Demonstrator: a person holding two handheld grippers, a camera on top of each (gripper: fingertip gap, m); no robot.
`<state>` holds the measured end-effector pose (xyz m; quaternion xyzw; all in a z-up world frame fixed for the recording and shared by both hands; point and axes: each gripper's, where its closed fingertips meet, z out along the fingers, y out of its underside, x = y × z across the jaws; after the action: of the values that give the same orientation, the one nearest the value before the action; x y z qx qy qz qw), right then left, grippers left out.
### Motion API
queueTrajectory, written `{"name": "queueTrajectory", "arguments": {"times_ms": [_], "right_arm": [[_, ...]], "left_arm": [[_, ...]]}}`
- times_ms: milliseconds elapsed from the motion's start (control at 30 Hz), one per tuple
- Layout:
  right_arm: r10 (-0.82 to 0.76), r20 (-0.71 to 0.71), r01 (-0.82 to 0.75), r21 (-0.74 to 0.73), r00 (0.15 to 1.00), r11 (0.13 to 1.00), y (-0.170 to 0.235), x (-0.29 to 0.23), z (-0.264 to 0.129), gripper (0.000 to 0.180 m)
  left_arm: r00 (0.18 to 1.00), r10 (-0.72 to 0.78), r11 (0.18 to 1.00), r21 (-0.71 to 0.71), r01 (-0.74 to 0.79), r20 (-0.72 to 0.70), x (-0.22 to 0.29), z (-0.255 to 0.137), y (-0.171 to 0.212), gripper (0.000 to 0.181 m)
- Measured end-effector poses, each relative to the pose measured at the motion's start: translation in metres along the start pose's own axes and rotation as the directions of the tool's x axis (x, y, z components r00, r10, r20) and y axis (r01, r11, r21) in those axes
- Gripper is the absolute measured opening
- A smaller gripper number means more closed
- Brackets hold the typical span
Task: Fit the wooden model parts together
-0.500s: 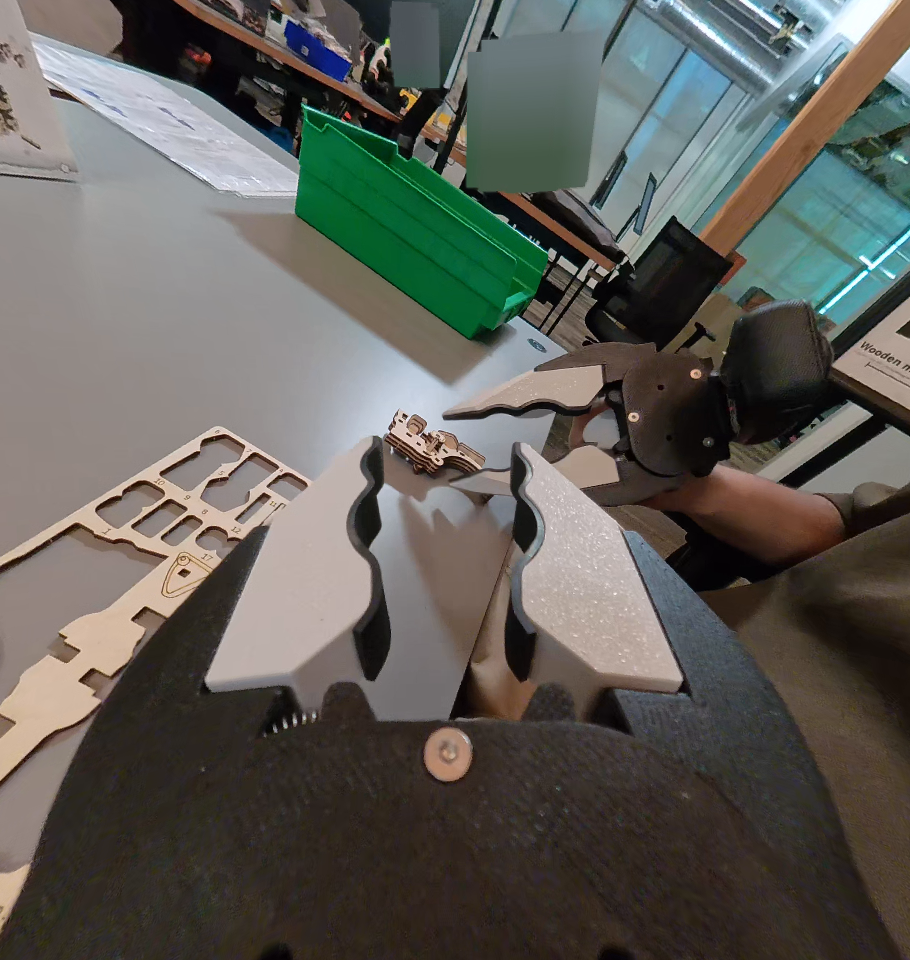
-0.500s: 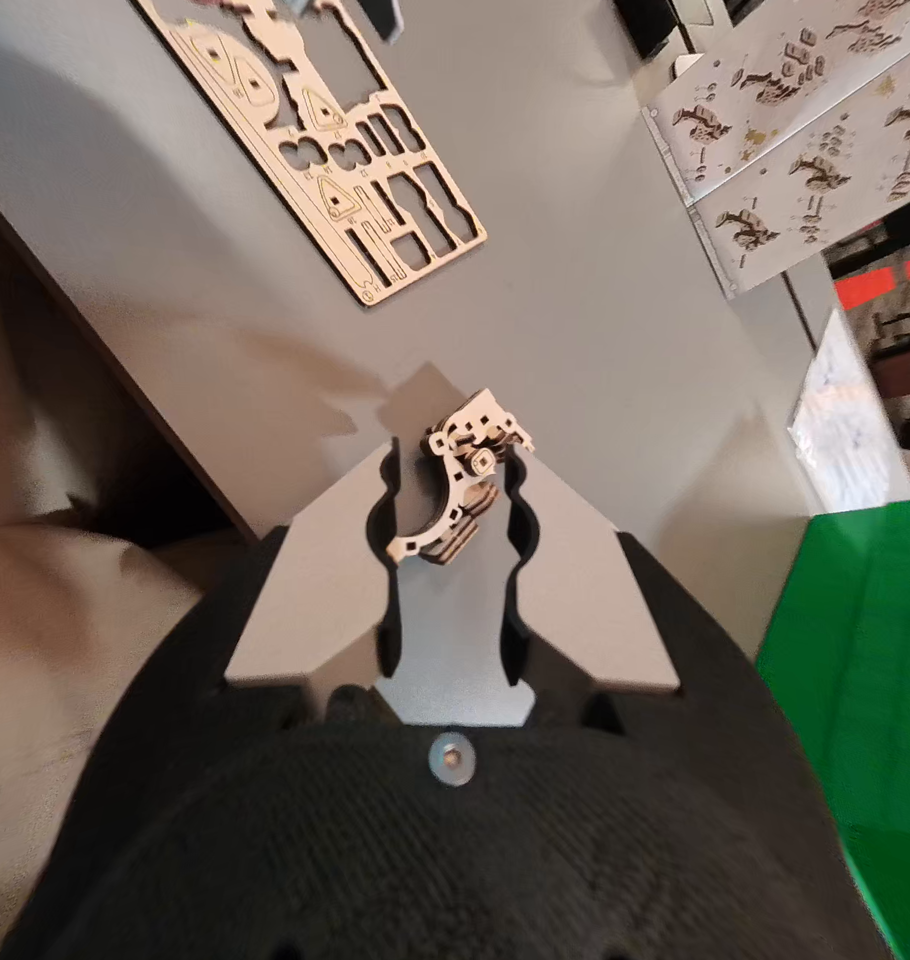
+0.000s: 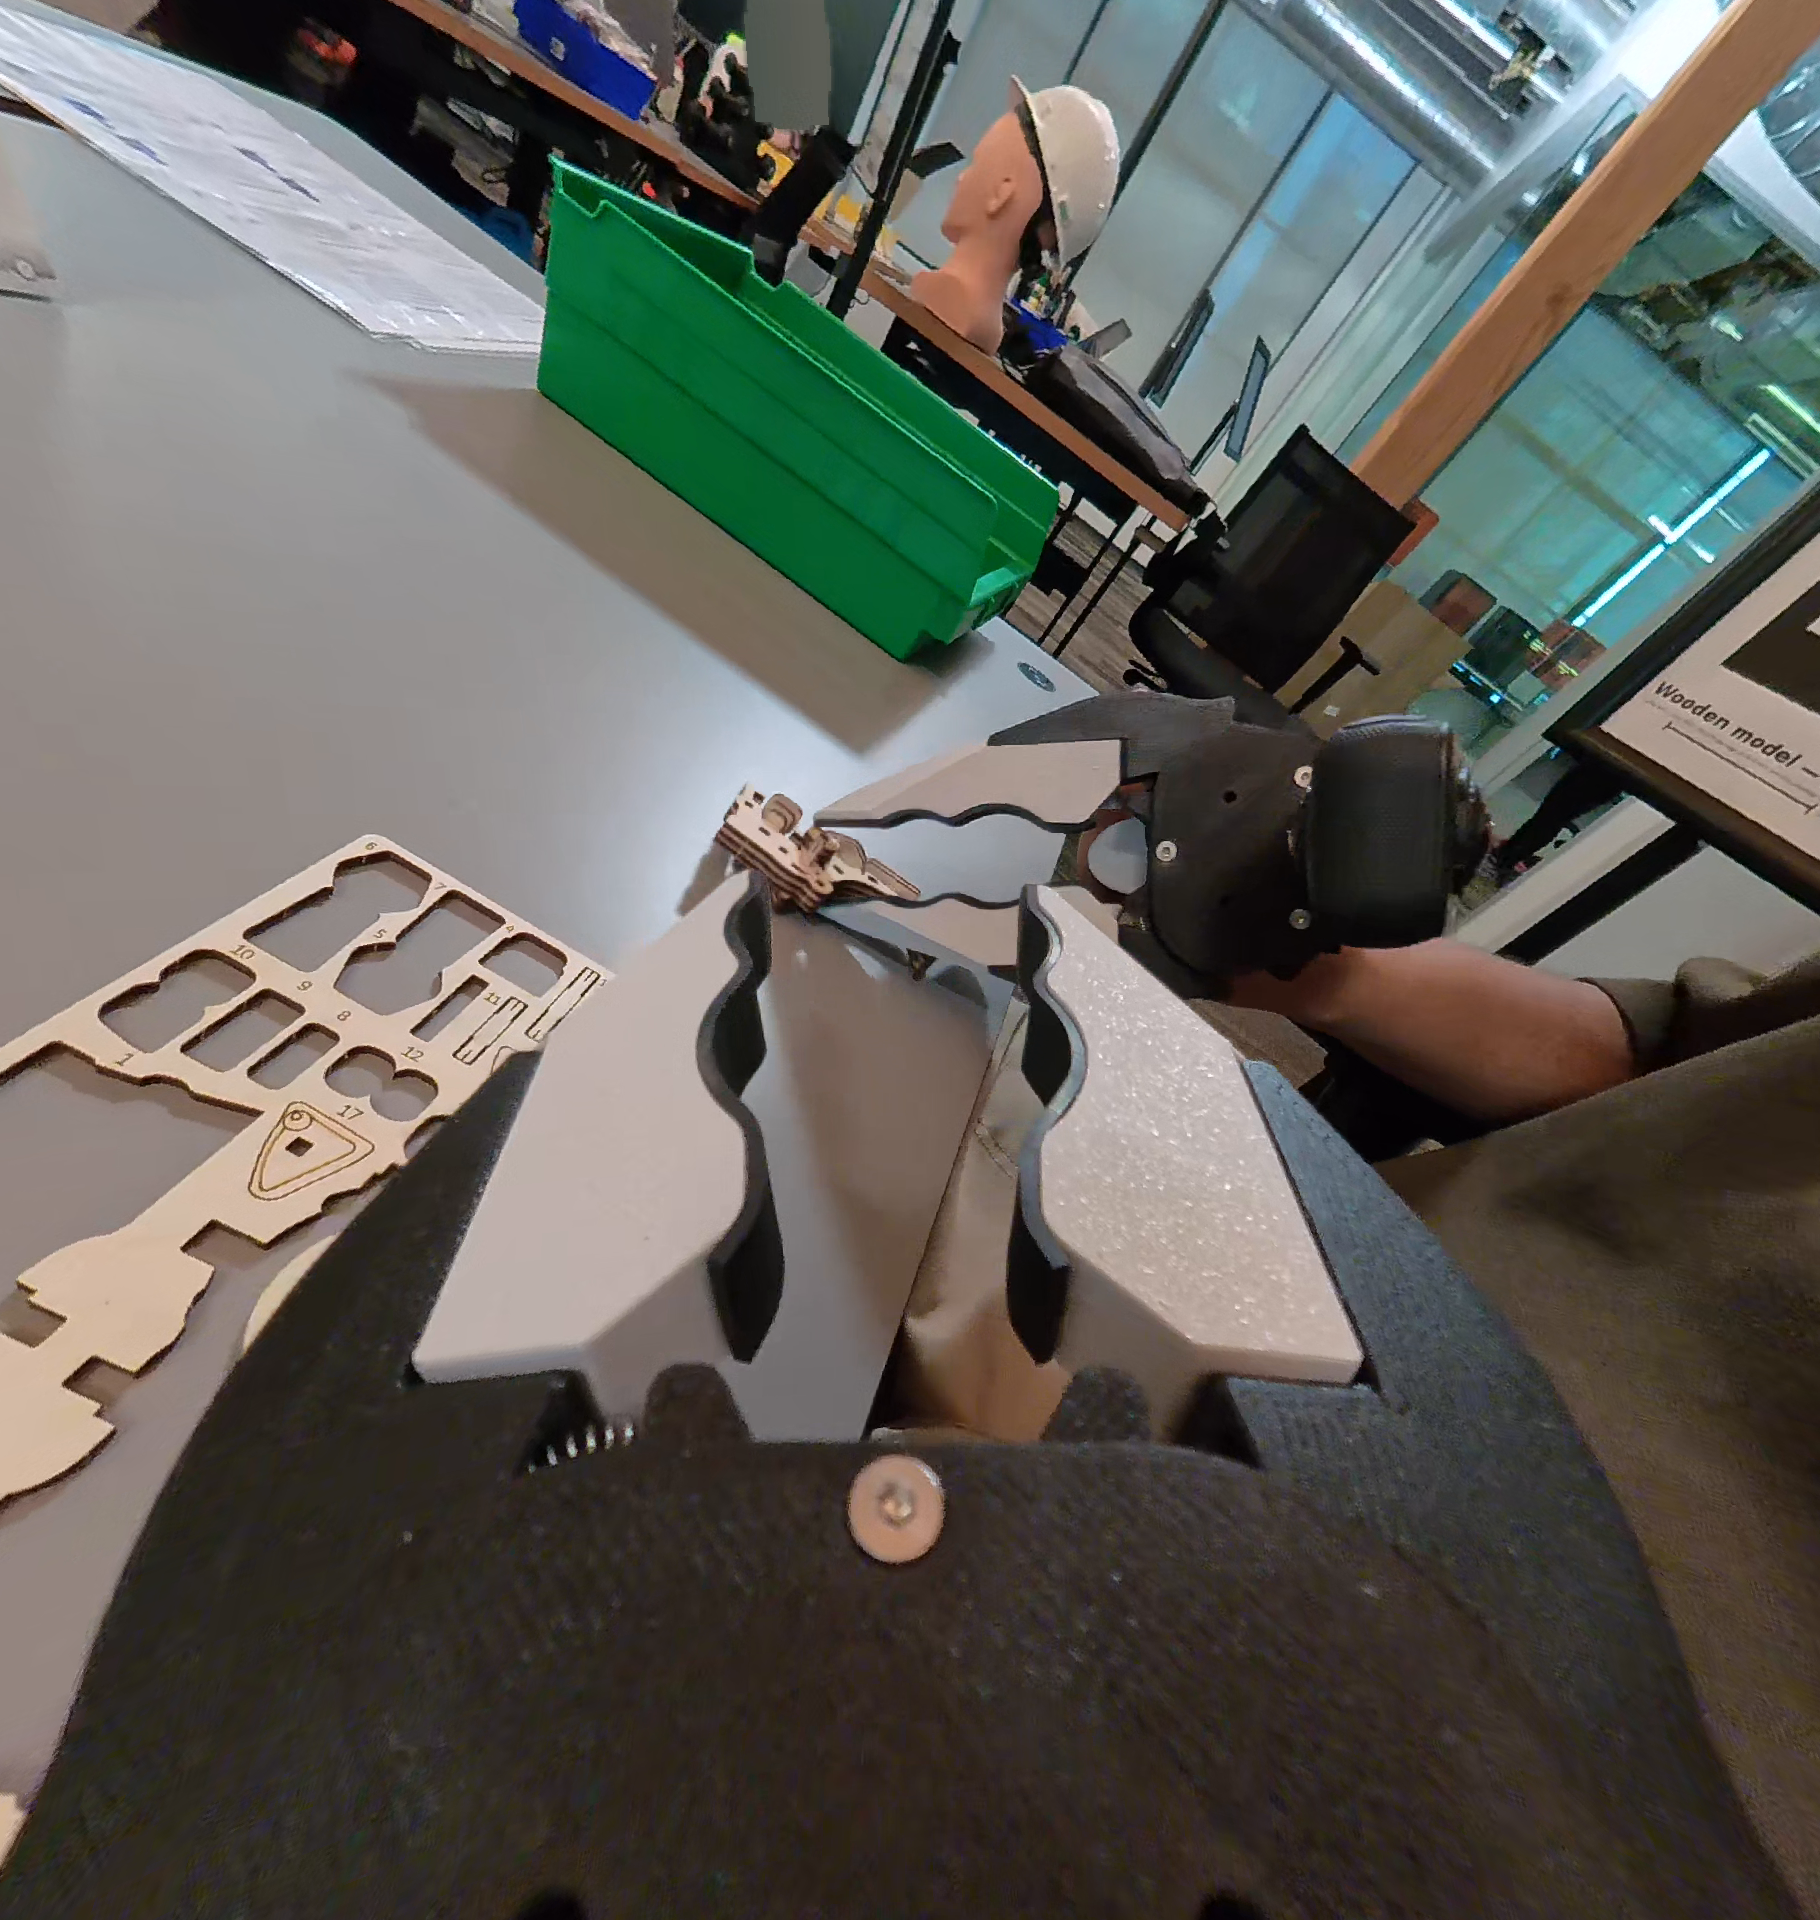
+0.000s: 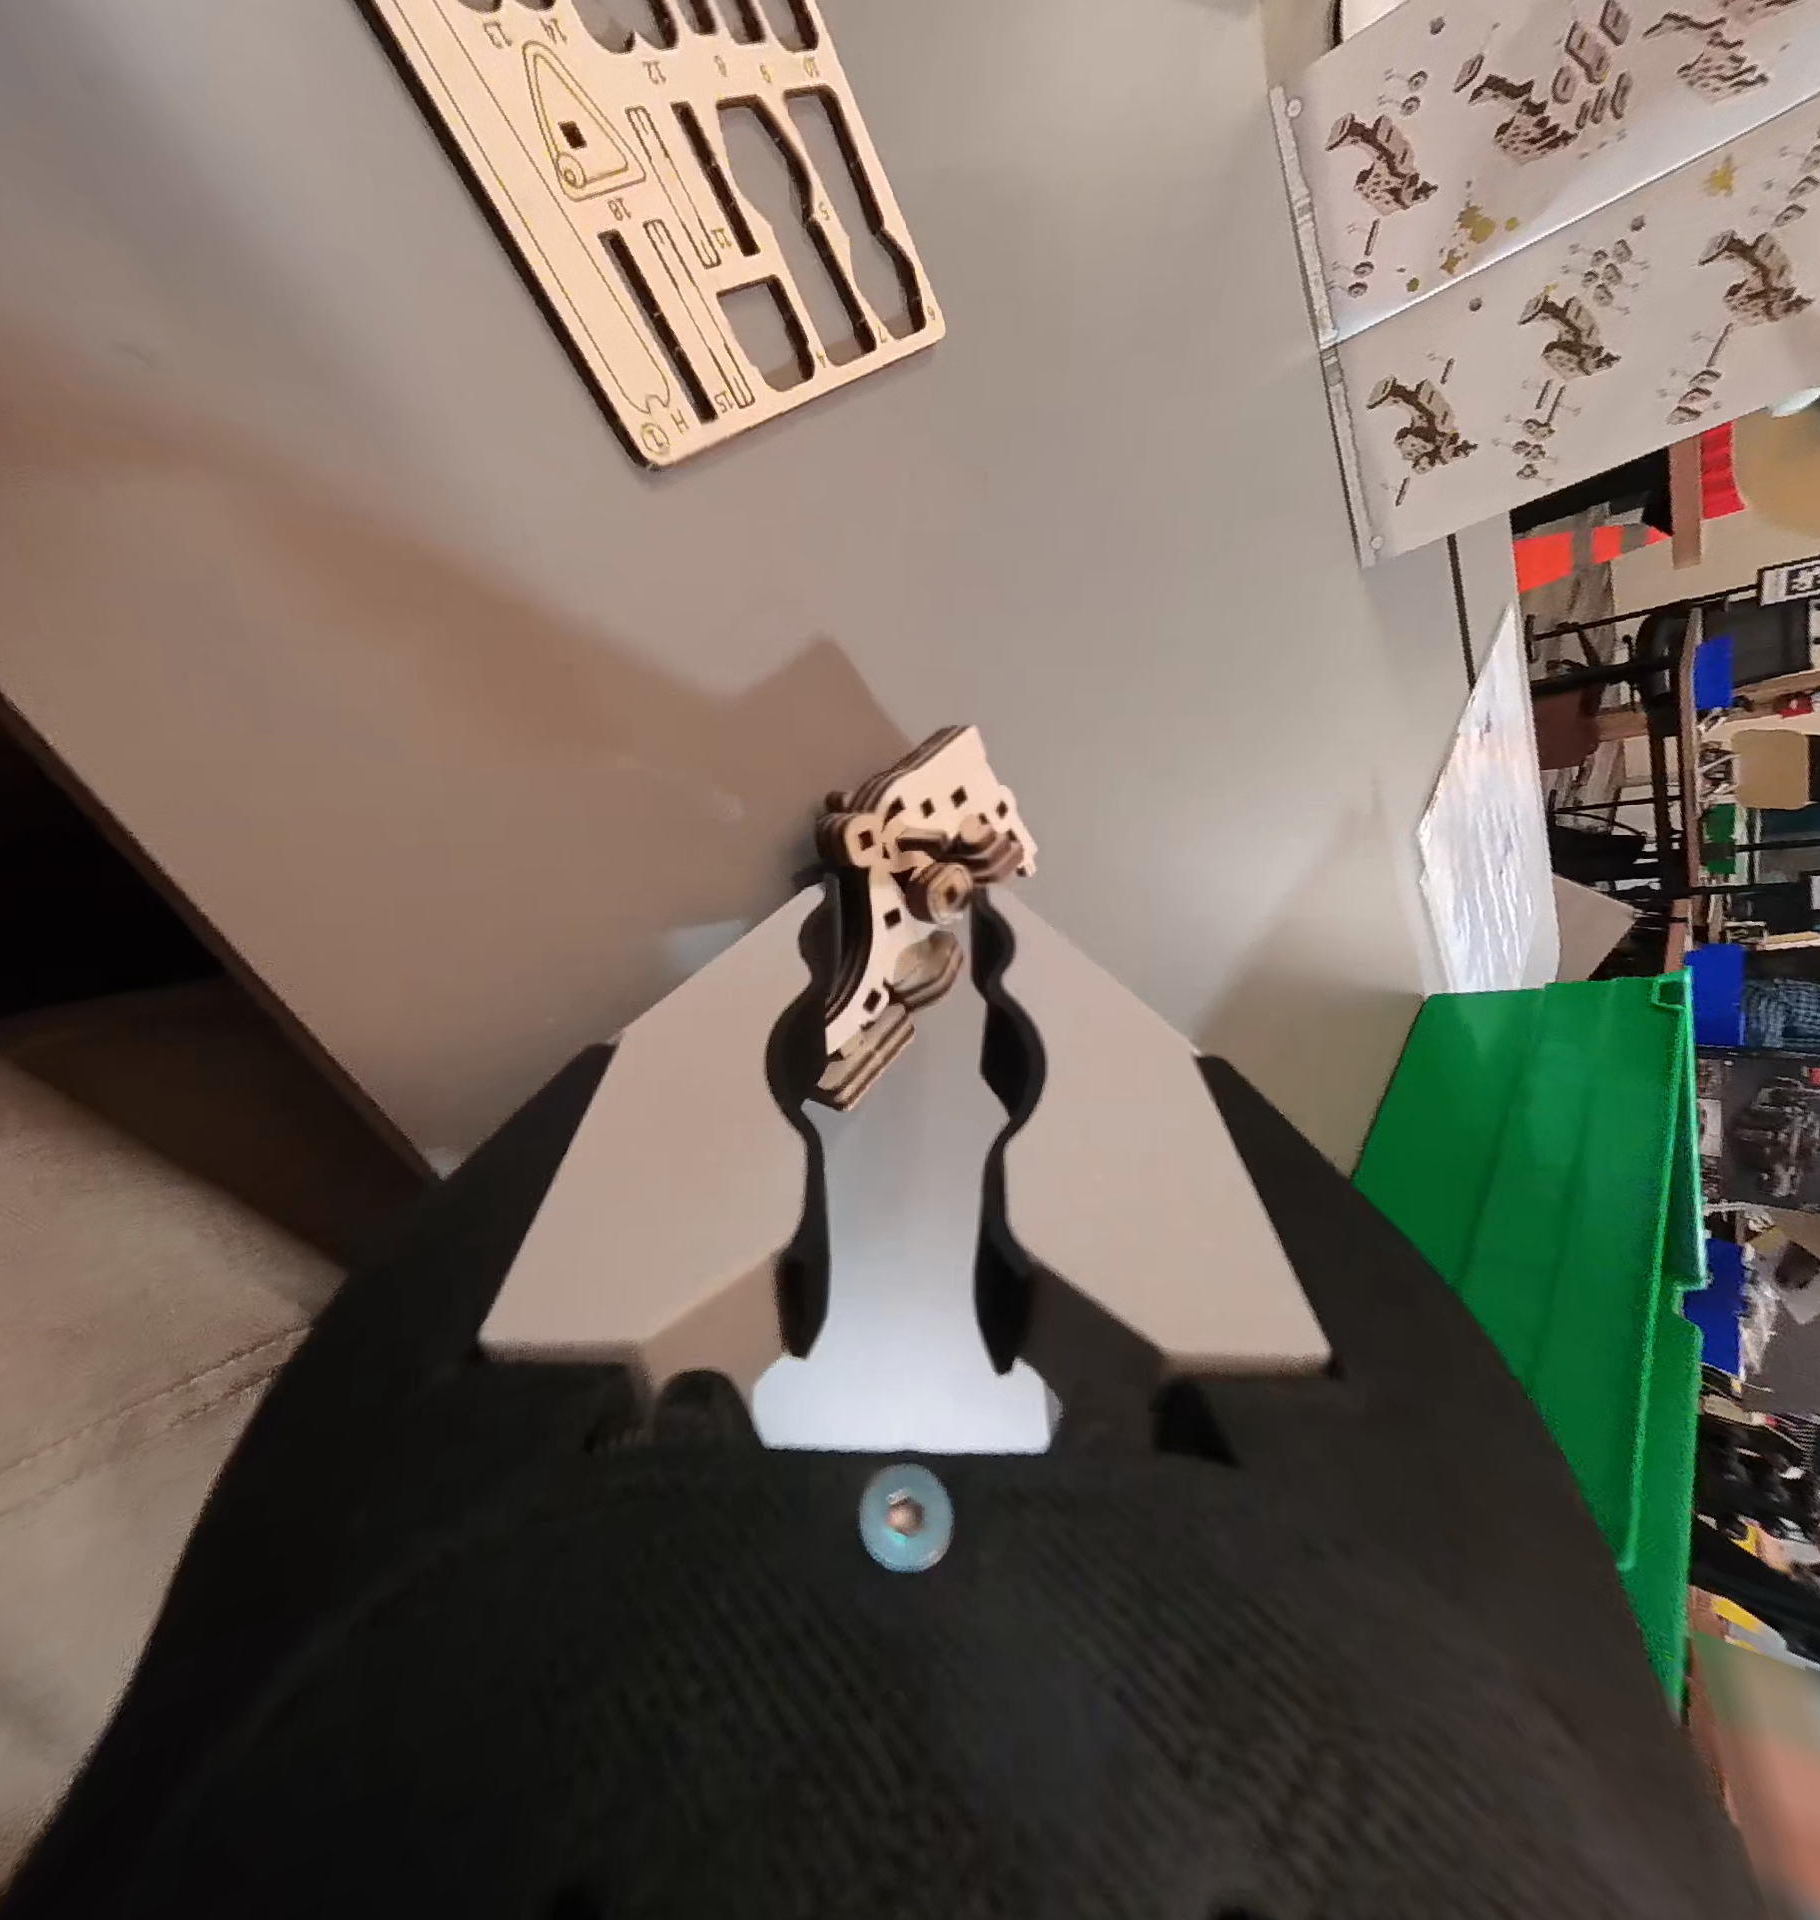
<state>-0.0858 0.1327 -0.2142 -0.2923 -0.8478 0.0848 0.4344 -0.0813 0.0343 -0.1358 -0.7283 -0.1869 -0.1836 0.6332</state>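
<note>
Right claw (image 4: 901, 914): nearly closed, gripping the wooden model piece (image 4: 911, 894) between its grey fingers; the piece sticks out past the tips, tilted, held above the worktop (image 4: 1093, 540).
Left claw (image 3: 890, 935): spread moderately wide, nothing between its fingers; its tips sit just beside the wooden model piece (image 3: 807, 857), and whether one tip touches it I cannot tell.
Wooden model piece: several layered plywood plates with small square holes and a round peg, at the near edge of the worktop.
Punched-out sheet (image 3: 220, 1049): flat on the worktop, to the left of the model piece, with a triangular part left in it; the left claw's body covers part of it.
Green bin (image 3: 771, 416): on the worktop well beyond the model piece.
Instruction pages (image 4: 1571, 229): lying on the worktop far from the model piece, cut off by the frame edge.
Hard to make out: the lower face of the model piece, hidden by the right claw's fingers.
</note>
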Motion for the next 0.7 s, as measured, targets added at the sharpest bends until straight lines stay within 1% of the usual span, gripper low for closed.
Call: {"name": "queueTrajectory", "arguments": {"times_ms": [67,167,233,267,300,333,367,400,467,500,533,567,600,700], "right_arm": [[0.041,0.012,-0.041,0.011,0.999,0.999,0.001,0.002,0.0,0.023],[0.214,0.08,-0.22,0.072,0.974,0.973,-0.002,0.009,-0.004,0.023],[0.385,0.157,-0.404,0.115,0.909,0.907,-0.002,0.019,-0.008,0.023],[0.477,0.202,-0.505,0.124,0.855,0.854,0.0,0.023,-0.009,0.023],[0.566,0.259,-0.607,0.12,0.783,0.786,0.003,0.027,-0.009,0.023],[0.649,0.33,-0.709,0.104,0.686,0.697,0.006,0.028,-0.01,0.023],[0.719,0.41,-0.807,0.077,0.561,0.586,0.008,0.03,-0.011,0.023],[0.766,0.489,-0.889,0.043,0.416,0.456,0.01,0.033,-0.014,0.023],[0.782,0.609,-0.981,-0.032,0.132,0.191,0.016,0.043,-0.02,0.023],[0.771,0.637,-0.994,-0.066,0.029,0.092,0.022,0.048,-0.021,0.023],[0.755,0.654,-0.996,-0.091,-0.046,0.018,0.028,0.052,-0.023,0.023],[0.743,0.663,-0.994,-0.101,-0.094,-0.035,0.034,0.055,-0.025,0.023],[0.737,0.666,-0.993,-0.101,-0.118,-0.068,0.038,0.058,-0.027,0.023],[0.697,0.703,-0.99,-0.09,-0.142,-0.111,0.036,0.062,-0.036,0.023]], "left_arm": [[1.0,0.0,1.0,0.002,0.0,-0.001,0.001,0.0,0.0,0.044],[1.0,0.005,1.0,0.003,-0.005,0.002,0.001,-0.001,-0.001,0.044],[1.0,0.006,1.0,0.005,-0.006,0.002,0.001,-0.001,-0.001,0.044],[1.0,0.004,1.0,0.006,-0.004,0.0,0.001,-0.001,-0.001,0.044],[1.0,0.003,1.0,0.006,-0.003,-0.003,0.002,0.0,-0.001,0.044],[1.0,0.002,1.0,0.006,-0.002,-0.007,0.002,0.001,-0.001,0.044],[1.0,0.002,1.0,0.004,-0.002,-0.011,0.003,0.002,-0.001,0.044],[1.0,0.003,1.0,0.001,-0.003,-0.015,0.003,0.003,-0.001,0.044],[1.0,0.007,1.0,-0.006,-0.007,-0.022,0.004,0.006,-0.001,0.044],[1.0,0.008,1.0,-0.01,-0.009,-0.026,0.004,0.007,0.0,0.044],[0.999,0.009,1.0,-0.015,-0.009,-0.032,0.005,0.009,0.0,0.044],[0.999,0.009,1.0,-0.019,-0.009,-0.038,0.005,0.011,0.0,0.044],[0.999,0.009,1.0,-0.024,-0.01,-0.044,0.005,0.013,0.001,0.044],[0.997,0.009,0.999,-0.049,-0.012,-0.071,0.008,0.021,0.004,0.044]]}}
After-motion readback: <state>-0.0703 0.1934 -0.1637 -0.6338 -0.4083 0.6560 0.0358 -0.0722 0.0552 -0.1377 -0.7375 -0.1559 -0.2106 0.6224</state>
